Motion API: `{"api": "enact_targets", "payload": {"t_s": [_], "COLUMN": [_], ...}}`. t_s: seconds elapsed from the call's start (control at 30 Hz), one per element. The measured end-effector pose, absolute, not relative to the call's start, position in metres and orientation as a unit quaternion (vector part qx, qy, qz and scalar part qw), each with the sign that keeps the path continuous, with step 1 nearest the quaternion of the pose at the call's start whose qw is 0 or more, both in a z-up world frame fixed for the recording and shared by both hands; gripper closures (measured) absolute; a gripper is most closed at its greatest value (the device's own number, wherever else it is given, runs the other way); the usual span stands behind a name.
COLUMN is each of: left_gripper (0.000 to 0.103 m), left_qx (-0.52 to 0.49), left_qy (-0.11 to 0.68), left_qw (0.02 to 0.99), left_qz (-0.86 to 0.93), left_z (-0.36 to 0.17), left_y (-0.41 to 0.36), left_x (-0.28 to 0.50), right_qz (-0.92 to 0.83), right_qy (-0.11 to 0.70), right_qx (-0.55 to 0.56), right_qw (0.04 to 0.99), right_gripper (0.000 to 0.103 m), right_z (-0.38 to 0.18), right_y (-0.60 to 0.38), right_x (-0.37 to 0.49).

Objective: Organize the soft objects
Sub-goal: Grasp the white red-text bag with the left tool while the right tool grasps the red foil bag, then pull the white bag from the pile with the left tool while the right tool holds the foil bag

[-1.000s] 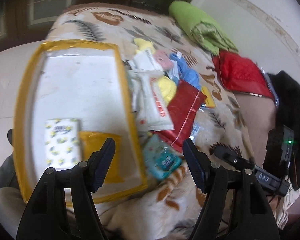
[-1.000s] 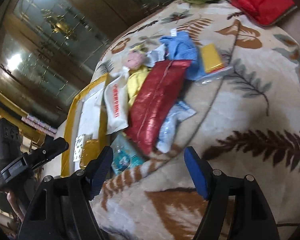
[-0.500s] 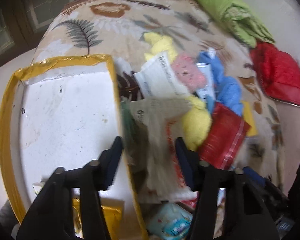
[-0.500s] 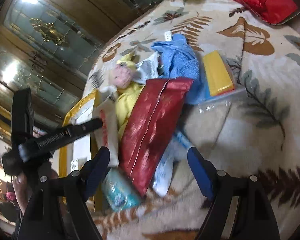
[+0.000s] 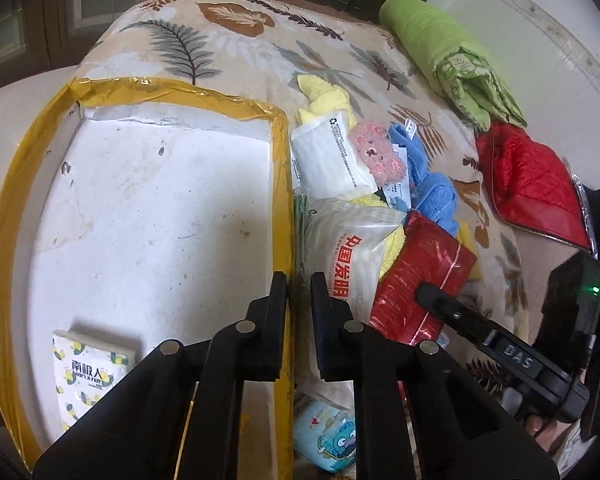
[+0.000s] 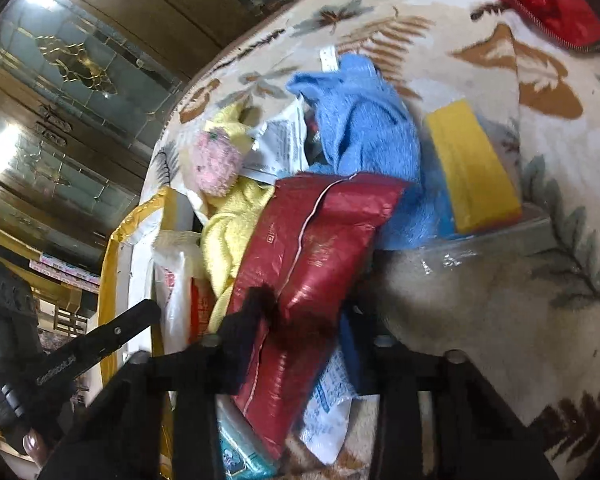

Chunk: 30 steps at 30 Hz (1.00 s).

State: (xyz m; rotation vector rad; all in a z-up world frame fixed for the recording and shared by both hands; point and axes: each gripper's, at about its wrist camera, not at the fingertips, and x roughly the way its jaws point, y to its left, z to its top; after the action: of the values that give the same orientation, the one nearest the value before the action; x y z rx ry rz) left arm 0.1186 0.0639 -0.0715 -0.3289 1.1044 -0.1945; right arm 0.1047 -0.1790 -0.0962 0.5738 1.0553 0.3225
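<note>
A pile of soft things lies on a leaf-print blanket (image 5: 228, 36): a white packet with red print (image 5: 352, 252), a red foil pouch (image 5: 420, 280), yellow towel (image 6: 228, 232), pink plush (image 5: 378, 150) and blue towel (image 5: 432, 188). My left gripper (image 5: 299, 284) is nearly shut at the yellow rim of the tray (image 5: 282, 184), beside the white packet's edge. My right gripper (image 6: 304, 312) straddles the red pouch (image 6: 312, 248) and closes on it; the pouch hides the gap between its fingers.
The white tray with yellow taped rim (image 5: 100, 92) holds a lemon-print tissue pack (image 5: 88, 372). A blue cartoon wipes pack (image 5: 328, 436) lies near me. A green blanket (image 5: 452, 60) and a red quilted cushion (image 5: 532, 184) lie at the far right. A yellow sponge (image 6: 472, 168) sits in a clear bag.
My left gripper has moved forward to the tray's rim and closed from wide open to nearly shut. My right gripper has advanced onto the red pouch and narrowed around it.
</note>
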Motion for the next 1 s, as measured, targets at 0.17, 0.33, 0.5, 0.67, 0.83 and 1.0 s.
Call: {"api": "enact_targets", "payload": {"t_s": [0.17,0.33,0.5,0.67,0.83,1.0], "left_gripper": [0.087,0.06,0.06,0.06,0.06,0.073], "left_qx": [-0.123,-0.098,-0.046,-0.007,-0.021,-0.041], "left_qy": [0.506,0.483,0.505,0.522,0.54,0.542], "left_qw": [0.847,0.862,0.856,0.845,0.825,0.823], "left_qz": [-0.105,-0.123,-0.102,-0.111,-0.167,-0.164], "left_z": [-0.059,-0.046,-0.055,-0.07,-0.073,-0.086], "left_y": [0.058,0.042,0.024,0.009,0.001,0.004], "left_x": [0.103,0.092,0.127,0.151,0.141,0.135], "right_qz": [0.155,0.169,0.172,0.174,0.178,0.189], "right_qy": [0.477,0.456,0.453,0.455,0.455,0.454], "right_qx": [0.288,0.29,0.273,0.283,0.294,0.311], "right_qw": [0.816,0.824,0.831,0.826,0.822,0.813], "right_gripper": [0.086,0.087,0.087,0.087,0.087,0.083], "right_z": [-0.085,-0.07,-0.067,-0.074,-0.079,-0.088], "right_y": [-0.194,-0.205,-0.203,-0.205,-0.21,-0.213], "right_x": [0.089,0.072,0.064,0.065,0.063,0.066]}}
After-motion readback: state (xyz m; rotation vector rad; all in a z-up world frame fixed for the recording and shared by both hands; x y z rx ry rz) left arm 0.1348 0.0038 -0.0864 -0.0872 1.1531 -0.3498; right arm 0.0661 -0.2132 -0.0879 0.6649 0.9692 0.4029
